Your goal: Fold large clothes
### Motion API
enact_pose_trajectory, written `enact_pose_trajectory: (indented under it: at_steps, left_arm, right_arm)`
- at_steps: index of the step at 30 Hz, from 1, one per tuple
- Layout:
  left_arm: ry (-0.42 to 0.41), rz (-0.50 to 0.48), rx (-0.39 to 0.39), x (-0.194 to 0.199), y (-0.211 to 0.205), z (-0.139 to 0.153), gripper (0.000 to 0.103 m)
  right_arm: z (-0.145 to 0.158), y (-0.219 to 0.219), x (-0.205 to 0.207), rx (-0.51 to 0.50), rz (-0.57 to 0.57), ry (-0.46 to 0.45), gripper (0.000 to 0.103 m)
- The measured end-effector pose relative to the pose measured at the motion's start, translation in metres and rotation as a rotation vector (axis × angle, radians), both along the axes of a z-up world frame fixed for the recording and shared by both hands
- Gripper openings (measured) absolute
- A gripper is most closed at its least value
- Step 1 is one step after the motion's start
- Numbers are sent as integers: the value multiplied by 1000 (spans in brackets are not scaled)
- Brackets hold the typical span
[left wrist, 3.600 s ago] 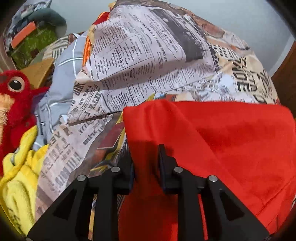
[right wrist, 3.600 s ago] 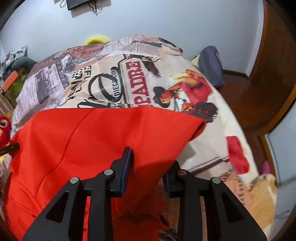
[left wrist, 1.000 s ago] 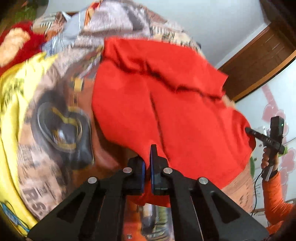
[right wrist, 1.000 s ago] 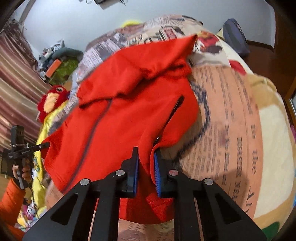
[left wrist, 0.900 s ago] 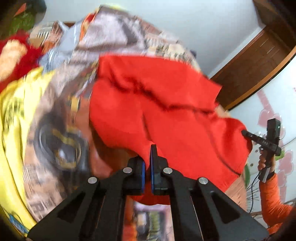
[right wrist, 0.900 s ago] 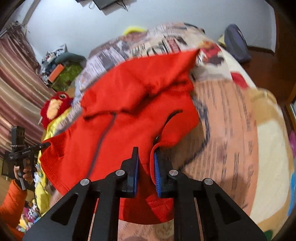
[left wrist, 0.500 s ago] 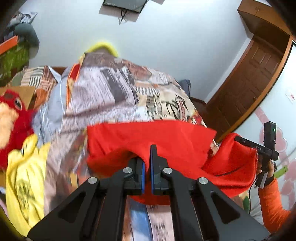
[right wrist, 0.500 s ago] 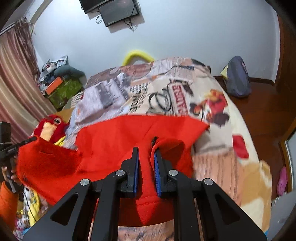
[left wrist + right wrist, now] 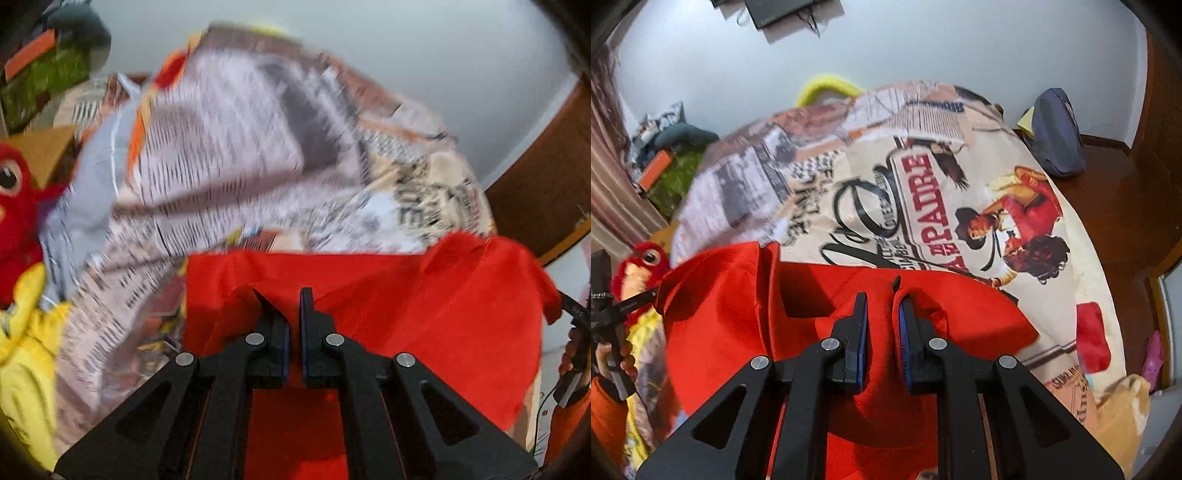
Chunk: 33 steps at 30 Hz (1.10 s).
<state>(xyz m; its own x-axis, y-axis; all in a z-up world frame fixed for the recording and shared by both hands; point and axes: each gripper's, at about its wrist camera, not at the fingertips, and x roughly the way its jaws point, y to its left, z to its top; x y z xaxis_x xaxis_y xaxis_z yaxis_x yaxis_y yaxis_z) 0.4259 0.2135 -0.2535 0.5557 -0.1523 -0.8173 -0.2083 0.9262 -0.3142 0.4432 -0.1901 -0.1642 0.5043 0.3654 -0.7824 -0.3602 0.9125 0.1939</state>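
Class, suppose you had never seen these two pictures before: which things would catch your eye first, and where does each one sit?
First, the bright red garment, spread low across the bed and pinched by the left hand-held gripper and the right hand-held gripper. Behind it lies the newspaper-print bedspread, covering the whole bed. At the far left edge sits a red plush bird with a big eye.

We saw soft, even indoor light with faint shadows. Motion blur smeared the newspaper-print bedspread [image 9: 229, 177] in the left view; fisheye bending and dark corners framed both.
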Motion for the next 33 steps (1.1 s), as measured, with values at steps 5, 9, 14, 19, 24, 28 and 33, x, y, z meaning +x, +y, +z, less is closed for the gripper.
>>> enact_pose_trajectory:
  at_steps: [5, 9, 14, 19, 24, 28, 33]
  left_arm:
    - [47, -39, 76, 5, -10, -17, 5]
    - [53, -48, 152, 2, -14, 7, 13]
    - [-124, -24, 189, -28, -14, 71, 45]
    - [-169, -56, 172, -47, -25, 95, 45]
    - [-107, -174, 184, -47, -70, 72, 46]
    - [-45, -275, 161, -45, -108, 35, 46]
    - [13, -310, 166, -25, -137, -4, 46]
  right_arm:
    - [-1, -4, 5, -29, -30, -14, 23]
    - [27, -14, -2, -120, -121, -148, 28]
    - [61, -18, -31, -133, -51, -214, 28]
    - [69, -3, -61, -114, 29, -235, 29]
    - [56, 23, -78, -70, 109, -211, 39]
    - [29, 53, -79, -56, 188, -149, 40]
    - [-11, 79, -63, -79, 195, -50, 40]
